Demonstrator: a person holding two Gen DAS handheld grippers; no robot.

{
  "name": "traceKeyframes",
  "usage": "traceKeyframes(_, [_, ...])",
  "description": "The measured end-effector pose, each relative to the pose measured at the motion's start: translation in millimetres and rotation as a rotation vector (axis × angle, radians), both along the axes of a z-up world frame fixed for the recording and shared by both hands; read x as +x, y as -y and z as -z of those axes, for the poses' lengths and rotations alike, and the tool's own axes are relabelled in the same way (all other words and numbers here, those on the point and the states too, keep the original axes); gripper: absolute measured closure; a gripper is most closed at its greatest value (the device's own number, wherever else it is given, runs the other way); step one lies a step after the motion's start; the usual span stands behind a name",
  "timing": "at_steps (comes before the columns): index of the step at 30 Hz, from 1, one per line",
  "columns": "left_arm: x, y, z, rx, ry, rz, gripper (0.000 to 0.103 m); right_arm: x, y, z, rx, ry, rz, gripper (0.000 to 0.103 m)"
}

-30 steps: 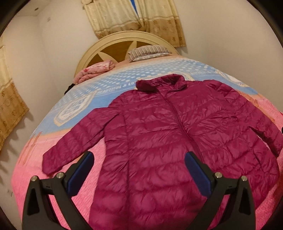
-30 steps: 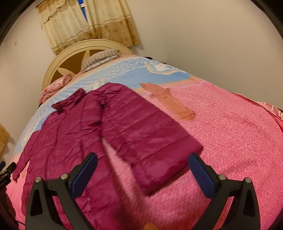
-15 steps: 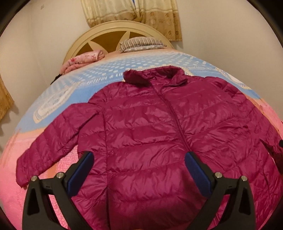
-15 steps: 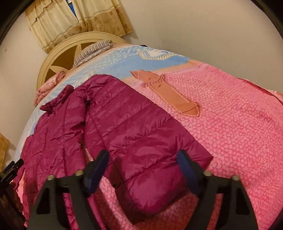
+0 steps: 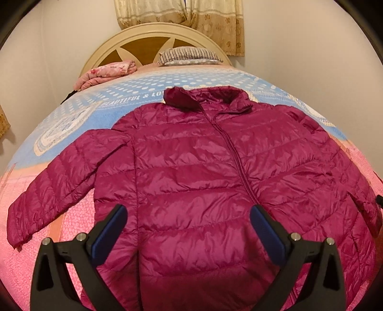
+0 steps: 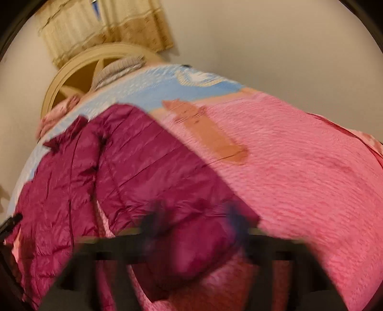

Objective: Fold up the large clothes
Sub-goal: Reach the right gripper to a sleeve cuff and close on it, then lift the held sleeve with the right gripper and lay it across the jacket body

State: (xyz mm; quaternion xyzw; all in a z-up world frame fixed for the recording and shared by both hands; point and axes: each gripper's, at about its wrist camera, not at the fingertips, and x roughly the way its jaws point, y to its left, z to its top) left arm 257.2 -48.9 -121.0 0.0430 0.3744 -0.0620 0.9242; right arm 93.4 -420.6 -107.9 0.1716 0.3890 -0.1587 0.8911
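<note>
My left gripper [image 5: 188,229] tilts down, jaws spread, above the magenta quilted puffer jacket [image 5: 203,181] lying flat on the pink-and-blue bedspread [image 5: 71,114]. My right gripper [image 6: 194,222], blurred, is opening around its sleeve cuff [image 6: 191,239].

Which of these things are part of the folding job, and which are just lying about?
Part of the job: magenta puffer jacket, left gripper, right gripper.

Lying about: striped pillow, folded pink floral blanket, curtain.

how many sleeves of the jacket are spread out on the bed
2. One sleeve lies out to the left of the jacket body on the pink part of the bedspread; the other sleeve lies out to the right, its cuff near the right gripper.
</note>
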Motion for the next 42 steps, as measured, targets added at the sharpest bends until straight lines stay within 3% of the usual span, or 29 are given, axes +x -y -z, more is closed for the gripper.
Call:
traceKeyframes(2, [-1.5, -1.7, -1.6, 0.01, 0.018, -0.008, 0.0, -9.7, 3.7, -1.2, 0.003, 0.011, 0.038, 0.007])
traceKeyframes(5, [0.6, -4.8, 0.2, 0.01, 0.016, -0.019, 0.0, -10.6, 1.9, 10.1, 0.028, -0.043, 0.029, 0.008])
traceKeyframes(7, [1.8, -8.2, 2.4, -0.005, 0.003, -0.022, 0.0, -8.6, -1.2, 18.3, 0.054, -0.07, 0.019, 0.021])
traceKeyframes(10, [0.6, -10.8, 4.3, -0.017, -0.005, -0.023, 0.0, -4.1, -8.2, 18.8, 0.03, -0.062, -0.016, 0.052])
traceKeyframes(11, [-0.2, -11.7, 4.2, -0.02, -0.006, -0.023, 0.0, -2.9, -8.0, 16.8, 0.034, -0.053, -0.029, 0.07])
traceKeyframes(13, [-1.8, -13.6, 2.6, -0.027, -0.003, -0.023, 0.0, 1.3, -1.5, 12.2, 0.029, -0.05, -0.025, 0.081])
traceKeyframes(15, [-3.1, -15.9, -0.2, -0.026, 0.005, -0.024, 0.0, 8.0, 7.5, 1.9, -0.039, -0.048, -0.013, 0.09])
traceKeyframes(20, [-4.5, -24.1, -9.3, -0.044, 0.023, -0.03, 0.0, 35.3, 41.3, -46.1, -0.225, -0.015, 0.039, 0.092])
traceKeyframes(25, [-6.1, -26.9, -12.9, -0.045, 0.03, -0.026, 0.0, 66.9, 39.9, -104.6, -0.395, 0.062, 0.034, 0.093])
traceKeyframes(30, [-9.9, -32.5, -16.9, -0.045, 0.039, -0.029, 0.0, 88.6, -2.9, -171.5, -0.534, 0.184, -0.03, 0.094])
traceKeyframes(32, [-11.0, -35.5, -19.2, -0.051, 0.045, -0.033, 0.0, 94.0, -38.7, -192.1, -0.637, 0.225, -0.096, 0.094])
traceKeyframes(35, [-12.1, -39.8, -20.4, -0.061, 0.048, -0.037, 0.0, 98.1, -88.1, -205.0, -0.752, 0.262, -0.191, 0.094])
traceKeyframes(42, [-17.9, -53.3, -21.9, -0.07, 0.056, -0.053, 0.0, 105.4, -161.2, -199.3, -0.763, 0.306, -0.368, 0.094])
